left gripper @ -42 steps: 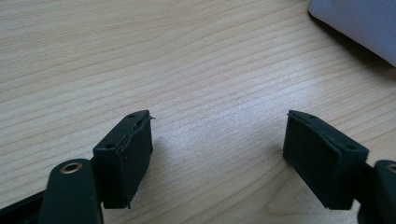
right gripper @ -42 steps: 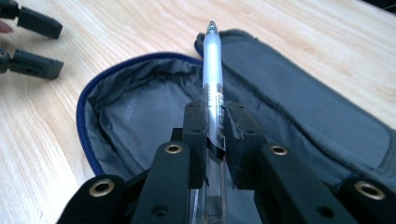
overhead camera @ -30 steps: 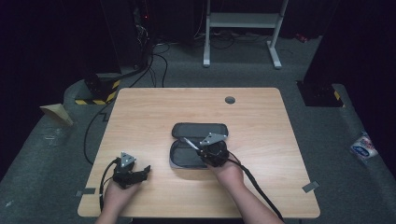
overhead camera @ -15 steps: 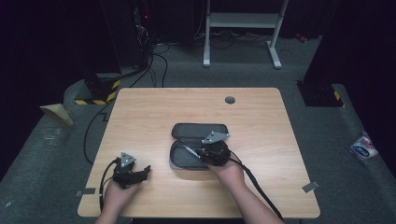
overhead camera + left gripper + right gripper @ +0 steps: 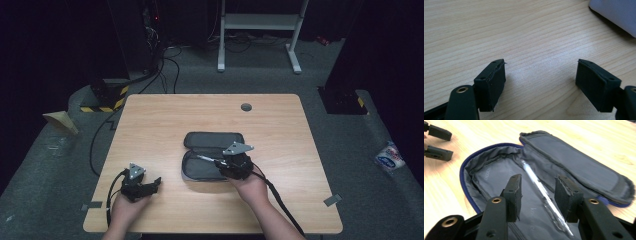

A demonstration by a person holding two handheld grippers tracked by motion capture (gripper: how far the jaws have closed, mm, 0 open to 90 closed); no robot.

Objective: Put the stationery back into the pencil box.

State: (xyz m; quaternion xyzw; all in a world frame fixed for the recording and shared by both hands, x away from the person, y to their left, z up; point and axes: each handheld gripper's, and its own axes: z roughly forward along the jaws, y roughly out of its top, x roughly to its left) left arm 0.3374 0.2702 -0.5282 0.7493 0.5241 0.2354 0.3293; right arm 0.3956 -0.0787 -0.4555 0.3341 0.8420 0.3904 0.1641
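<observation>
Two hands come in from the six o'clock edge of the worktop (image 5: 150,120), each gripping a tool. At about seven o'clock the left gripper (image 5: 156,183) lies low and nearly level, aimed toward three o'clock; its fingers (image 5: 491,82) stand wide apart over bare wood, holding nothing. Near the middle, the right gripper (image 5: 216,161) slants down from the right hand (image 5: 252,189) toward ten o'clock, over the open pencil case (image 5: 200,170). Its fingers (image 5: 514,195) have just been opening and now stand moderately apart, with the clear pen (image 5: 541,190) lying between them, the pads off it.

That pen rests inside the case's near half on the grey lining; in the right gripper view its long axis runs from eleven o'clock down to five o'clock. In the high view the case's long axis runs from nine to three o'clock, its lid (image 5: 212,140) folded flat toward twelve o'clock, a blue zip edge (image 5: 464,170) around the lining
</observation>
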